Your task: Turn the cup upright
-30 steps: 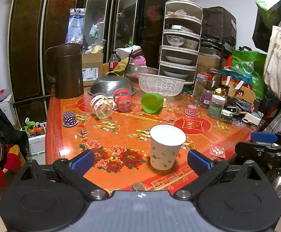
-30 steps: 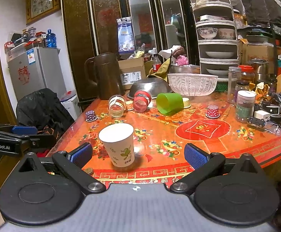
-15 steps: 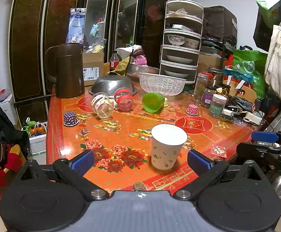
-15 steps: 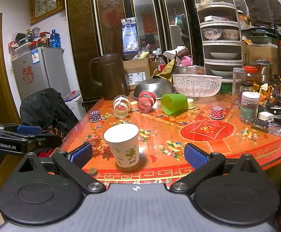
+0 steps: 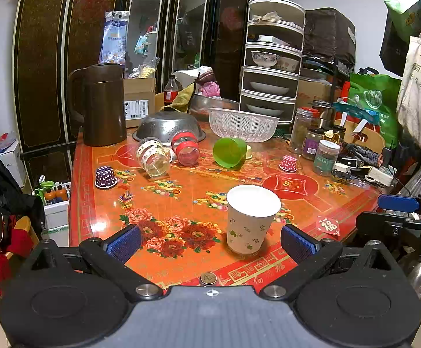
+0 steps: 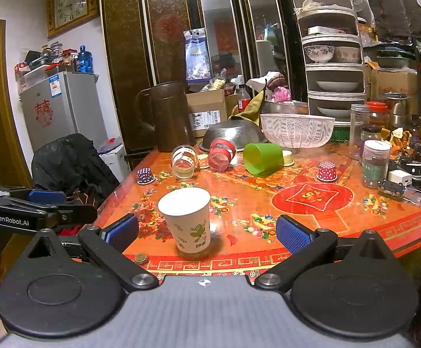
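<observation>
A white paper cup with a leaf print [image 5: 249, 219] stands with its wide end up near the front edge of the red flowered table [image 5: 181, 185]; it also shows in the right wrist view [image 6: 188, 220]. My left gripper [image 5: 210, 243] is open and empty, just short of the table edge, with the cup between its fingers' line of sight. My right gripper [image 6: 206, 232] is open and empty, with the cup a little left of its middle. A green plastic cup [image 5: 229, 152] lies on its side farther back, also in the right wrist view [image 6: 261, 158].
Two glass jars [image 5: 152, 156] [image 5: 185, 150] lie on their sides behind the paper cup. A brown jug [image 5: 103, 104], a steel colander [image 5: 168, 124], a white basket [image 5: 242, 123] and upright jars [image 5: 325, 156] crowd the back. Small dotted caps [image 5: 105, 177] [image 5: 288, 163] and a coin [image 5: 208, 277] lie on the table.
Both views have drifted slightly; the paper cup has shifted a little rightward in the right wrist view. Both grippers stay open and nothing on the table has moved.
</observation>
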`<state>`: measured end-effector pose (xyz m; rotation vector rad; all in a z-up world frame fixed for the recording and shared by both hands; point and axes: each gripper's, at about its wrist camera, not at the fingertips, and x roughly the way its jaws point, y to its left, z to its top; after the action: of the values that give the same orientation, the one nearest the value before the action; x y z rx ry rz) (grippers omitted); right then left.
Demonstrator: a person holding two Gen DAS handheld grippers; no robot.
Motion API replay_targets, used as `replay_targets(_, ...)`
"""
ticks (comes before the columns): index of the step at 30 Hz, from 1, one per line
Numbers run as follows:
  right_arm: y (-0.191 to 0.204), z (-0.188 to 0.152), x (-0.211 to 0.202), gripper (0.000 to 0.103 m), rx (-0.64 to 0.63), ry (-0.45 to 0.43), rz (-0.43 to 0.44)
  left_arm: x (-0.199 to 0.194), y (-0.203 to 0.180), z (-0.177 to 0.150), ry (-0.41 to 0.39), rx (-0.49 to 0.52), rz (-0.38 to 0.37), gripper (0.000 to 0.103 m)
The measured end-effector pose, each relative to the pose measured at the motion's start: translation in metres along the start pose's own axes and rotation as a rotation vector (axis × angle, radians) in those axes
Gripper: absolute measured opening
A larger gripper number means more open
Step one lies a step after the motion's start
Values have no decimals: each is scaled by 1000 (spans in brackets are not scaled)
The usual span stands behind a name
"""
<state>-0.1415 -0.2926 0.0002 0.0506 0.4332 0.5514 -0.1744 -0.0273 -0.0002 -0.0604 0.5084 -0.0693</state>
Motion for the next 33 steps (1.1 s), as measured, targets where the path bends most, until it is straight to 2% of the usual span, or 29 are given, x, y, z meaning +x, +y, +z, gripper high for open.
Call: replay_targets(33,0,2,-1,102,0,-8,2,4,4,-3,4,-14,-6,103)
